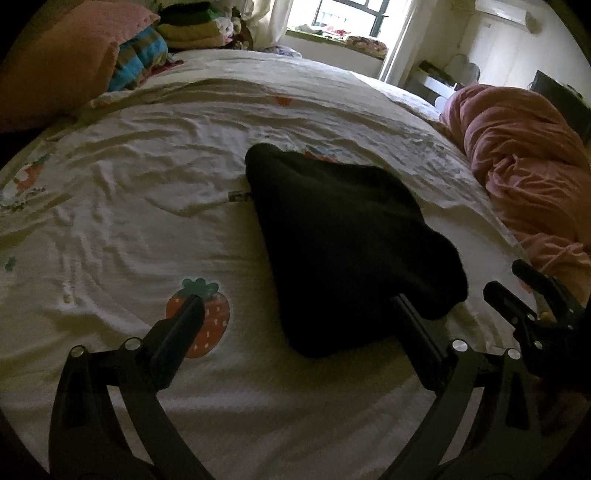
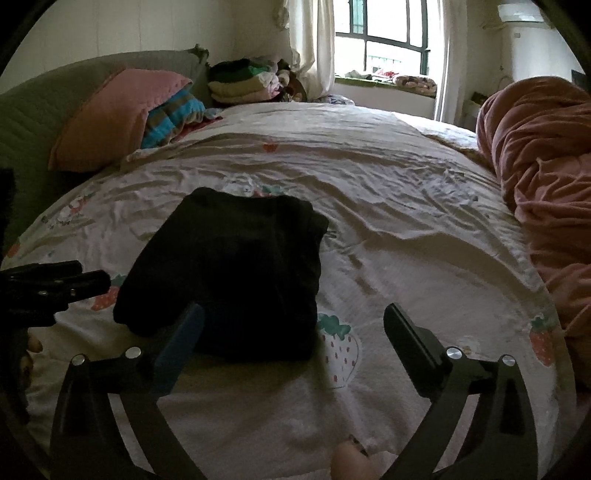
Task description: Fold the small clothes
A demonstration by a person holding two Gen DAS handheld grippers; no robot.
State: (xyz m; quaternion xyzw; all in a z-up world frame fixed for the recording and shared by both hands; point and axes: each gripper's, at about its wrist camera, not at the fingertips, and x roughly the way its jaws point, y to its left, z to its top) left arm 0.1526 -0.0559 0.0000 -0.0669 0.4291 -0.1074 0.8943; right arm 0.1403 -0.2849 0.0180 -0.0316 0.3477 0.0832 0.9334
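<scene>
A small black garment lies folded in a compact bundle on the strawberry-print bed sheet; it also shows in the right wrist view. My left gripper is open and empty, just in front of the garment's near edge. My right gripper is open and empty, its left finger at the garment's near edge. The right gripper shows at the right of the left wrist view, and the left gripper at the left of the right wrist view.
A pink pillow and a striped blue blanket lie at the bed's head. A stack of folded clothes sits behind them. A rumpled pink blanket fills the right side. A window is at the back.
</scene>
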